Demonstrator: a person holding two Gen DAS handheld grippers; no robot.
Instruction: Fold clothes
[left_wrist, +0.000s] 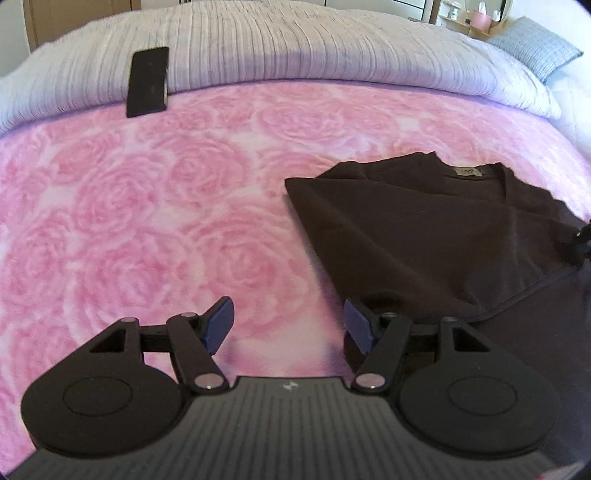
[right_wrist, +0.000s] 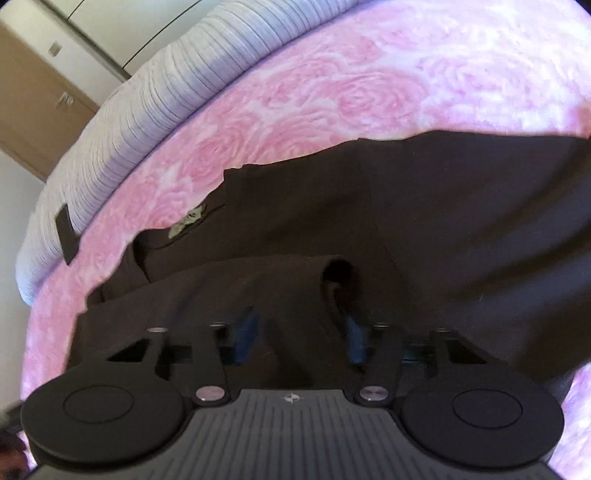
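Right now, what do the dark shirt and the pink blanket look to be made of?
Shirt: looks like soft knit cotton, matte dark brown; it drapes limply, creases softly, with a sewn neck label. The fibre can't be confirmed.
Blanket: looks like plush fleece, fuzzy and matte; its rose pattern seems pressed in relief, with blurry edges.

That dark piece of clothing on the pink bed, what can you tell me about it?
The dark brown shirt looks like soft knit cloth, partly folded, lying flat on the pink rose blanket. A small pale label shows inside its neckline, on the far side. Its near hem is stitched. In the right wrist view a raised fold bunches between the right gripper pads; the left gripper stands open at its edge.
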